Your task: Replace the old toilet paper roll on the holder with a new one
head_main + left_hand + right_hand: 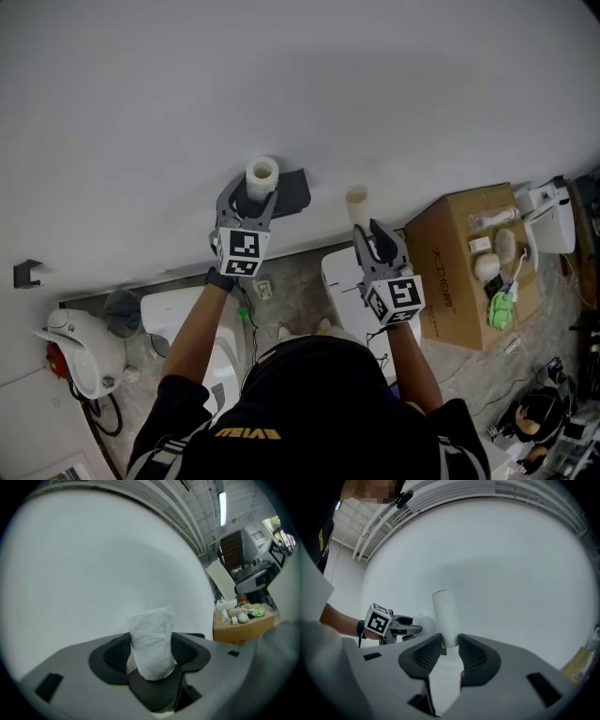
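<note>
In the head view, a white toilet paper roll (262, 172) stands upright against the wall, just in front of the dark holder (296, 190). My left gripper (253, 197) is shut on its lower part. In the left gripper view the crinkled white roll (150, 641) sits squeezed between the ribbed pads (116, 655). To the right, my right gripper (367, 231) is shut on a bare cardboard tube (356, 202), held upright near the wall. In the right gripper view the tube (444, 617) rises from between the pads (425, 652), with the left gripper (410, 629) beyond it.
A cardboard box (450, 272) holding several small items stands on the floor at the right, also seen in the left gripper view (241, 625). A toilet (89, 352) stands lower left. A white appliance (553, 220) is far right. A small black hook (26, 273) sticks out of the wall.
</note>
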Demonstrator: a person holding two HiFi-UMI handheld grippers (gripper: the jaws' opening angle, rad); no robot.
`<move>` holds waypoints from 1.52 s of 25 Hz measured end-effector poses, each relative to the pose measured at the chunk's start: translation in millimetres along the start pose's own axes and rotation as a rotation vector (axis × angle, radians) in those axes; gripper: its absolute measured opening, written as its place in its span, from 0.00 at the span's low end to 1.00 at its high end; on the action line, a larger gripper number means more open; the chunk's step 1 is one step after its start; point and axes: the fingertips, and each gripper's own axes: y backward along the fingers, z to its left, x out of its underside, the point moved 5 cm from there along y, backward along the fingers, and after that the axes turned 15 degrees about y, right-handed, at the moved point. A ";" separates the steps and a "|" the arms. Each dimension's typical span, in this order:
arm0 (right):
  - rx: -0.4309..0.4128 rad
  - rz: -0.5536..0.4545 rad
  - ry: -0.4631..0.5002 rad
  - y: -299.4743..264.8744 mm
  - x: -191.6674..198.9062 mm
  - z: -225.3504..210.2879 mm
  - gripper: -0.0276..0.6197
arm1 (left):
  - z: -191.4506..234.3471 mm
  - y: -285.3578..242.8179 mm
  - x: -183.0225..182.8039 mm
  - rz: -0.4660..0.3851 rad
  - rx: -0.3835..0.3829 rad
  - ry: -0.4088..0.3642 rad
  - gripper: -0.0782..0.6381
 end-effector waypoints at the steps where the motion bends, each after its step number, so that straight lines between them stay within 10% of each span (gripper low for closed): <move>1: 0.000 0.001 0.002 0.1 0.0 0.4 0.22 | -0.6 0.7 -1.3 0.018 -0.013 -0.039 0.49; 11: 0.012 0.016 -0.004 2.0 1.1 -3.3 0.22 | -19.6 4.8 -15.4 0.144 -0.147 -0.486 0.49; 18: 0.037 0.043 -0.012 2.3 5.1 -8.3 0.22 | -38.3 -3.7 -9.8 0.340 -0.269 -1.017 0.49; 38: 0.074 0.058 0.005 16.2 2.7 -17.8 0.22 | -80.3 -29.3 -10.2 0.348 -0.158 -0.985 0.49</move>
